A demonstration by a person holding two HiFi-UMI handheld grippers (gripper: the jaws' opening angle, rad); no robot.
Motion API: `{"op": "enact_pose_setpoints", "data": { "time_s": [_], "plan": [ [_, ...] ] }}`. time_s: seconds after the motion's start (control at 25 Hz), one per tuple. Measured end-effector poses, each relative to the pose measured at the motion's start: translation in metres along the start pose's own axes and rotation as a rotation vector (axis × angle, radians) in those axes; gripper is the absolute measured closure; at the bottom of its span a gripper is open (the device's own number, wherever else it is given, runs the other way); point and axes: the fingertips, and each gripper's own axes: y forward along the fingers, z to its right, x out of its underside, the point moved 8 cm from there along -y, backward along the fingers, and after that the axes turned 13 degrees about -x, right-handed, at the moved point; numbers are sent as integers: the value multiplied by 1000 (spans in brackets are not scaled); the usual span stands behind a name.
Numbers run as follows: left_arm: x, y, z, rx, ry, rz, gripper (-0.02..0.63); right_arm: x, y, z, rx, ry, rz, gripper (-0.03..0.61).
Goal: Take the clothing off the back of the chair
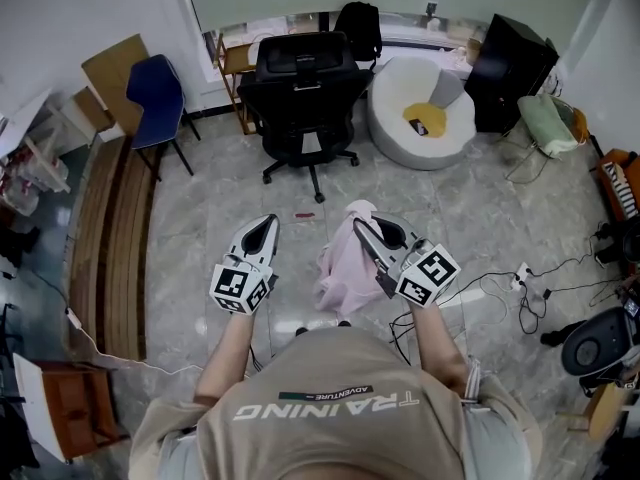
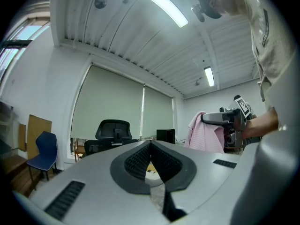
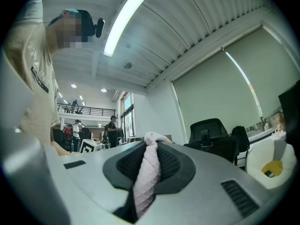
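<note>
A pink garment [image 1: 345,263] hangs from my right gripper [image 1: 363,226], whose jaws are shut on a fold of the cloth [image 3: 147,172]. It dangles above the grey floor, well short of the black office chair [image 1: 300,93], whose back is bare. My left gripper [image 1: 265,230] is held level beside it, jaws shut with nothing between them [image 2: 150,150]. In the left gripper view the pink garment [image 2: 204,135] shows at the right, draped from the right gripper [image 2: 206,118], with the black chair [image 2: 112,134] far behind.
A blue chair [image 1: 155,93] stands at the left by a wooden bench [image 1: 110,238]. A white beanbag seat [image 1: 425,118] and a black box [image 1: 510,68] are behind the office chair. Cables and a power strip [image 1: 520,273] lie on the floor at the right.
</note>
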Motion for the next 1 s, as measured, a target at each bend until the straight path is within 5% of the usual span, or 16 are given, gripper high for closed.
{"op": "enact_pose_setpoints", "data": {
  "time_s": [1.0],
  "plan": [
    [4, 2, 2, 12, -2, -19, 601, 7, 6, 7, 3, 18, -6, 512]
  ]
}}
